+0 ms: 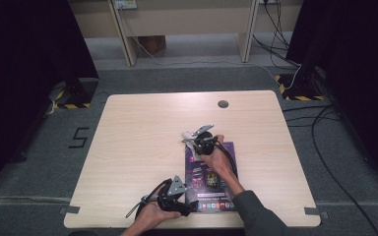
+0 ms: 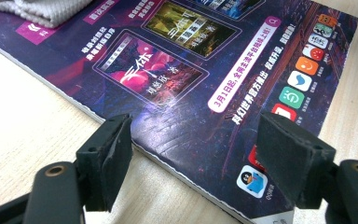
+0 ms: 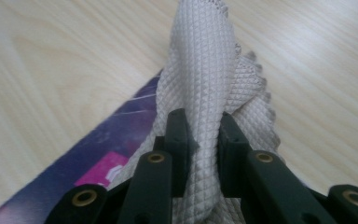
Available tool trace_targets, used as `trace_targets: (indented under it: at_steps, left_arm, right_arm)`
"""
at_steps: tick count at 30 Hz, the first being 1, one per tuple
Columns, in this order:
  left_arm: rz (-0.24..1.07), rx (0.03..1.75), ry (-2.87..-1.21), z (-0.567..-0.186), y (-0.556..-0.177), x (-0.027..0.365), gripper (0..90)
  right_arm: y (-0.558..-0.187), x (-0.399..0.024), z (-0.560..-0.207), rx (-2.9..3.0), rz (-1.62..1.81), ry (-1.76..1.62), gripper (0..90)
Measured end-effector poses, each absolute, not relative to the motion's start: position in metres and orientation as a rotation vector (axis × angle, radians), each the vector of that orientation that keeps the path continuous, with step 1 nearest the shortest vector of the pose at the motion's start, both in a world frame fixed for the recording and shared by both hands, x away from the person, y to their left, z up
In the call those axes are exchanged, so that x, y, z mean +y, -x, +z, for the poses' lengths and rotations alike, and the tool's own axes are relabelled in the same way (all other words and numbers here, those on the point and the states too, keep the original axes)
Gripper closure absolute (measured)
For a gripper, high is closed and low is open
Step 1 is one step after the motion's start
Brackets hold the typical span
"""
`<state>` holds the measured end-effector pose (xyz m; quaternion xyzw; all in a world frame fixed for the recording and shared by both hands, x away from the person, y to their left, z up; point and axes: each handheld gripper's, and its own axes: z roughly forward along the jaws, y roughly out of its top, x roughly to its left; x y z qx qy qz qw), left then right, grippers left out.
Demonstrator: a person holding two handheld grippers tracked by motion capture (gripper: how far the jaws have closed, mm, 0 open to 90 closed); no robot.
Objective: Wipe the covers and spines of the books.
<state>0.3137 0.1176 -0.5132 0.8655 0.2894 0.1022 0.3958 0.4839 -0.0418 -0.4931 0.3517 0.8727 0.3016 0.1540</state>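
While the right gripper [image 1: 193, 139] pinches the cloth, the scene reads as follows:

Cloth: a pale grey waffle-weave cloth [image 3: 205, 88]; bunched into a ridge that rises between the right jaws; its folds spill over the far end of the magazine and onto the bare wood beside it; in the high view it shows as a small white bundle [image 1: 188, 136] at the magazine's far edge.

Right gripper: jaws clenched on the cloth, both black pads pressed into the fabric; held by the person's right hand [image 1: 215, 160], which lies over the magazine's upper half; a black cable trails back along the forearm.

Left gripper: [image 1: 186, 206] at the near edge of the counter, by the magazine's near left corner; jaws released and standing wide apart, nothing between the pads; they straddle the magazine's near edge without touching it, one pad over bare wood, the other over the cover; held in the person's left hand [image 1: 152, 214].

Magazine: a glossy purple magazine [image 2: 205, 84] lying flat on the counter, cover up; printed with picture panels and a row of coloured app icons down one side; right of the counter's middle, toward the near edge.

Counter: light wood counter [image 1: 142, 128]; a round cable hole [image 1: 223, 104] near its far edge.
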Motion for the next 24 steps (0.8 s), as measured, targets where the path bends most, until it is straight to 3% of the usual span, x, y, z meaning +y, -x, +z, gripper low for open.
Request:
trace_targets:
  at_steps: [8,24]
  left_arm:
    - [0.269,0.734,-2.191,-0.513,-0.313,0.117,26.6]
    - [0.28,0.736,-2.189,-0.513,-0.312,0.117,26.9]
  right_arm:
    - [-0.469,-0.026,-0.495,2.585,0.944,-0.914,78.1]
    - [-0.479,-0.042,-0.495,2.536,0.924,-0.983,78.1]
